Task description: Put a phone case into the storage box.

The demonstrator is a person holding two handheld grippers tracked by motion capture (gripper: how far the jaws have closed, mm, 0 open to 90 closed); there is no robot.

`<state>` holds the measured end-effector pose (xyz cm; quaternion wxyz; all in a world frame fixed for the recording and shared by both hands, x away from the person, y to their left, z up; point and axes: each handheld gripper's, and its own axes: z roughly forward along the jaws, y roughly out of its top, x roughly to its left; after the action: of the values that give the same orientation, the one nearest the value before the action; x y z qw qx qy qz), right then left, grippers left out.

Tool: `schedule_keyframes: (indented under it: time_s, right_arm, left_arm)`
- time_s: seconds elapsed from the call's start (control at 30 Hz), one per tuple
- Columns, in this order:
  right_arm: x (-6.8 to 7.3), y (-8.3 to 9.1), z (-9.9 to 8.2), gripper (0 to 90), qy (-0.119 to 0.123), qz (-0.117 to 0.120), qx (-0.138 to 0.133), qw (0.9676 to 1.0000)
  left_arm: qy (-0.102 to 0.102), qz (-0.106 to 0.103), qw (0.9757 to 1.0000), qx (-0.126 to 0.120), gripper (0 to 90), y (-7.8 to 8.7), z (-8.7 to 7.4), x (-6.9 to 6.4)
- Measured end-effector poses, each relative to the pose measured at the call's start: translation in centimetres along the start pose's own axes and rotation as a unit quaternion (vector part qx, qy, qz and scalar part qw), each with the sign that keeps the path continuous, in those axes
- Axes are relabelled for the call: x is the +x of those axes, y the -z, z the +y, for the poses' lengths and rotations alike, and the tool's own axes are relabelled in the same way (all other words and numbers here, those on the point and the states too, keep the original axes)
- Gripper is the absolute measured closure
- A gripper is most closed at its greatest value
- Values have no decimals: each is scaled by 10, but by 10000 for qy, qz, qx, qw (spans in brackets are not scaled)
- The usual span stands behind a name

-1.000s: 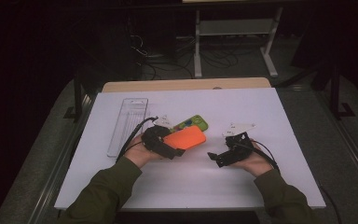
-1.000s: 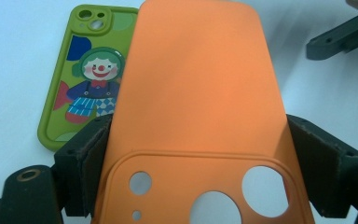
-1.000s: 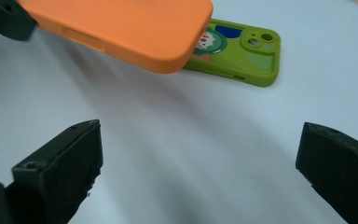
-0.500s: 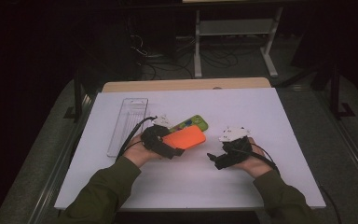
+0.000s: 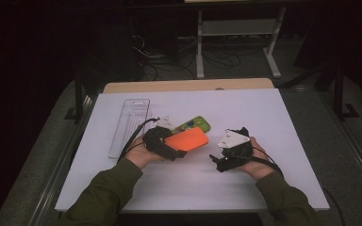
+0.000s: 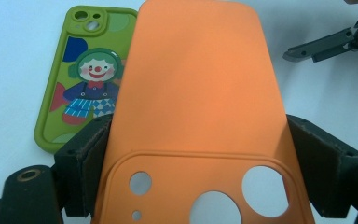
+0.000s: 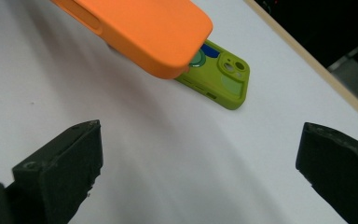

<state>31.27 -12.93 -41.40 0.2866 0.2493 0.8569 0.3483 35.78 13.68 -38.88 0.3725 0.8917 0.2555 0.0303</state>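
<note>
the orange phone case (image 6: 200, 107) is pinched at its camera end by the left gripper (image 5: 162, 143) and held raised over the green case (image 7: 221, 70) on the bench (image 5: 273, 108), apparently so the right gripper (image 5: 228, 153), jaws spread, can be brought to its free end.

L claw (image 5: 181, 151) clamped, R claw (image 5: 215, 161) wide apart

text: none legible | labels: none | brands: none | numbers: none

Dark room around a brightly lit white table (image 5: 264, 113), soft shadows, gripper views slightly blurred.
</note>
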Motion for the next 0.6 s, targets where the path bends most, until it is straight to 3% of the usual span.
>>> schedule_keyframes:
  time_s: [0.1,0.37,0.6]
  right_arm:
    - [2,0,1,2,96,-76,-12,9999]
    - [9,-1,1,3,618,-353,-68,9974]
    - [13,-2,1,3,1088,-601,-116,9922]
  left_arm:
    - [-19,15,10000,0,153,0,0,0]
    - [-61,-3,10000,3,154,-1,0,0]
    - [-59,-16,10000,-2,154,-1,0,-1]
